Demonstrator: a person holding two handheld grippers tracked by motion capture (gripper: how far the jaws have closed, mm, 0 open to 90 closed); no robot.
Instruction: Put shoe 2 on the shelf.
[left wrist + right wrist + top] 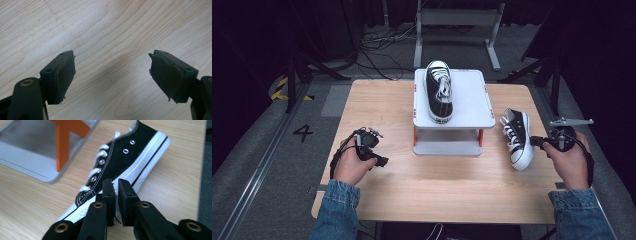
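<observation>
Your right gripper (116,195) has its jaws nearly closed, and they look clamped on the side wall of a black canvas shoe (125,162) near its heel collar; how firm the hold is cannot be told from the right gripper view. This shoe (518,137) lies on the wooden table (377,105) just to the right of the grey stand (472,100), apart from it, with its white rubber toe pointing toward you. A matching second shoe (439,90) sits upright on top of the stand, toe toward you as well. Your left gripper (371,150) hovers to the left of the stand, well apart from both shoes, jaws spread wide and holding nothing, with bare table below. The shoe should be light; its canvas upper is soft and will fold under pressure, while the rubber sole is stiff and grippy. Pinching the collar edge is workable, but the shoe may swing toe-down, so a hold nearer the sole rim or eyelet band would likely be steadier.
</observation>
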